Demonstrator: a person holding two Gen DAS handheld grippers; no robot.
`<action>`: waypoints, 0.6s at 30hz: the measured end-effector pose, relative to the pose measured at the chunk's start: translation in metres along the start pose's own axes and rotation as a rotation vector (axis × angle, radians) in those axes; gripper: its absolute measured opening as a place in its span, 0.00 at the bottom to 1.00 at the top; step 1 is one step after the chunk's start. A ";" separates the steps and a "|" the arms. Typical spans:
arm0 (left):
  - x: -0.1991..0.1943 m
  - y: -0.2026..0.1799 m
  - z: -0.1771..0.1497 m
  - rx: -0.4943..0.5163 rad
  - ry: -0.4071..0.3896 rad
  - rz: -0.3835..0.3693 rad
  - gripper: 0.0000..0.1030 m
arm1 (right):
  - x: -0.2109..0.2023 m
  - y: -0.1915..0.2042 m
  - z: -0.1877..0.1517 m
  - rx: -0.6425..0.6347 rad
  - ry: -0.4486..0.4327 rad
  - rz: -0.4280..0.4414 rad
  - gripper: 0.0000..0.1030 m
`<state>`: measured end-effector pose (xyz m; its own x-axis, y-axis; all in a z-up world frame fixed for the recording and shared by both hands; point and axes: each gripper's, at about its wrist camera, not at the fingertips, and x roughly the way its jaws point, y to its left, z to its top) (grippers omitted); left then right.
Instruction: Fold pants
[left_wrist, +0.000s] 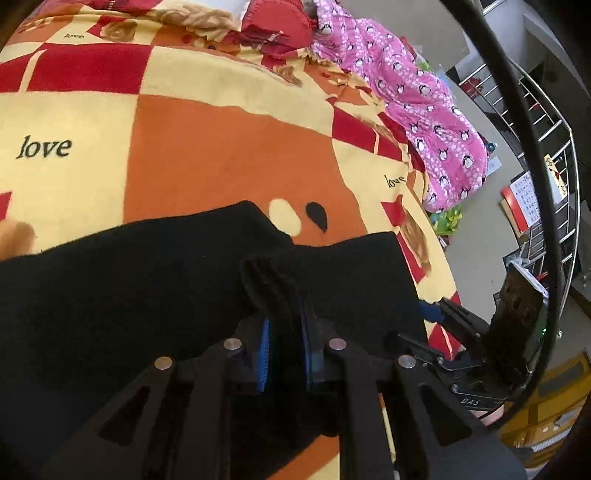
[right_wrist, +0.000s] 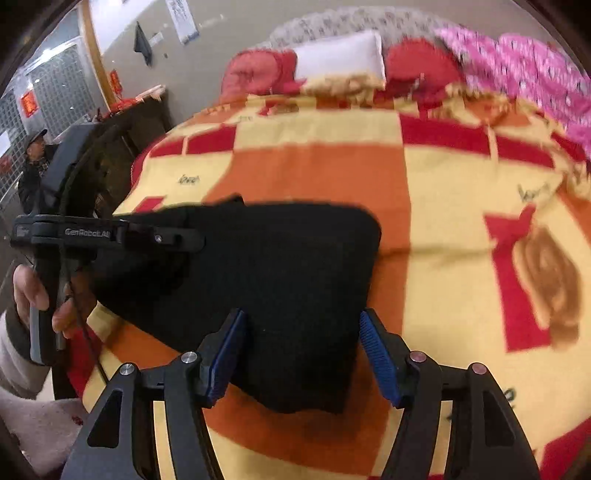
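Black pants (right_wrist: 266, 280): soft, matte fabric, folded into a compact, roughly rectangular bundle. Lies flat on the bed's orange, yellow and red blanket (right_wrist: 436, 229). One thick bunched edge of the fabric is raised off the blanket.

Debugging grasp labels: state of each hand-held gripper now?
Left hand-held gripper: shut on the black pants.
Right hand-held gripper: open, pants between the pads, not gripped.
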<state>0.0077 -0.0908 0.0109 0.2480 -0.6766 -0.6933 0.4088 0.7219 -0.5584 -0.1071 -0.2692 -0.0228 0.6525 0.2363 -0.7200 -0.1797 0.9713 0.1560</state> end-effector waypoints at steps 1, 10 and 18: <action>-0.001 -0.002 0.000 0.008 -0.005 0.009 0.11 | -0.004 -0.002 0.000 0.013 -0.007 0.017 0.64; -0.017 -0.017 -0.004 0.065 -0.068 0.104 0.13 | -0.025 0.011 0.031 -0.049 -0.082 0.033 0.37; -0.009 -0.008 -0.008 0.034 -0.073 0.123 0.15 | 0.026 -0.001 0.041 -0.014 -0.015 0.065 0.30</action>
<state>-0.0046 -0.0889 0.0181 0.3610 -0.5929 -0.7198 0.4006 0.7956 -0.4545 -0.0600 -0.2634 -0.0140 0.6501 0.2998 -0.6981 -0.2325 0.9533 0.1929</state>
